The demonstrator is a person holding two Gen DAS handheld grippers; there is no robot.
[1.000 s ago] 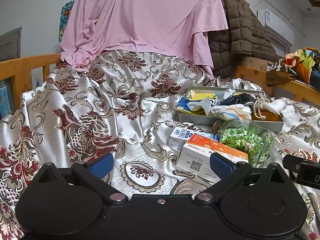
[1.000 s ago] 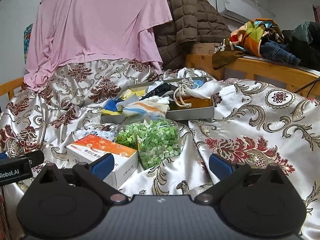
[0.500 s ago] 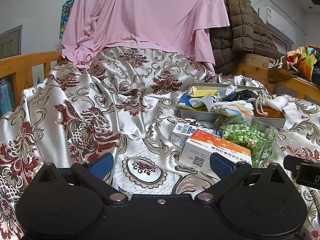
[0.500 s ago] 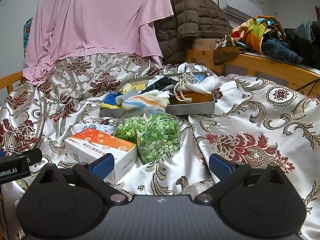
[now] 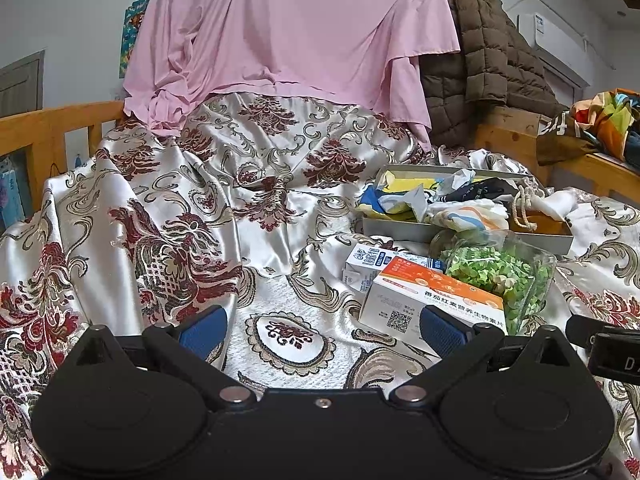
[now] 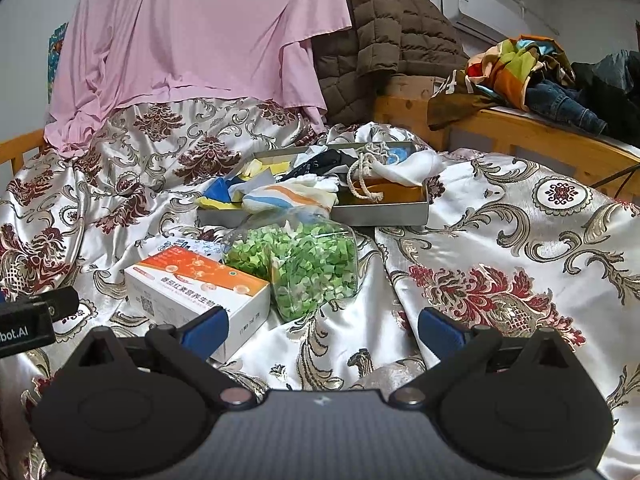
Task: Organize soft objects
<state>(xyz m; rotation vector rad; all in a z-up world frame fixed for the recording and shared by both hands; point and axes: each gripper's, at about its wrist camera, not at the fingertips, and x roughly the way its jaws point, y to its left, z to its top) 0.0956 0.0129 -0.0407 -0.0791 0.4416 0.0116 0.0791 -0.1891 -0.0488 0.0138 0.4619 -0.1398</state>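
Both tools are empty and their jaws stand wide: the left gripper (image 5: 322, 330) hangs over the near part of the shiny silver bedspread with dark red and gold flower patterns (image 5: 192, 216), and the right gripper (image 6: 322, 330) hangs a little to the right of it, low above the same cloth. The soft things of the task, a striped white, blue and orange cloth (image 6: 292, 196), a white cloth with a beige cord (image 6: 404, 170) and some yellow, blue and dark pieces, lie heaped in the flat grey metal tray (image 6: 380, 214) near the middle of the bed. I think the main danger is in the way to it. The clear plastic bag of small green pieces (image 6: 304, 264) and the white carton with an orange top (image 6: 192, 284) stand just in front of the tray, so a straight reach may push them over. The satin looks slippery and wrinkled, so the tray may slide when a cloth is pulled, and the cord may drag its neighbours out. A small blue and white carton (image 5: 366, 264) lies behind the orange one. Beyond the bed's far edge a pink sheet (image 5: 288, 36) and a brown quilted jacket (image 6: 380, 36) hang; a wooden rail (image 6: 540, 132) at the right carries colourful clothes (image 6: 520, 64), with a white air conditioner (image 6: 476, 8) on the wall.
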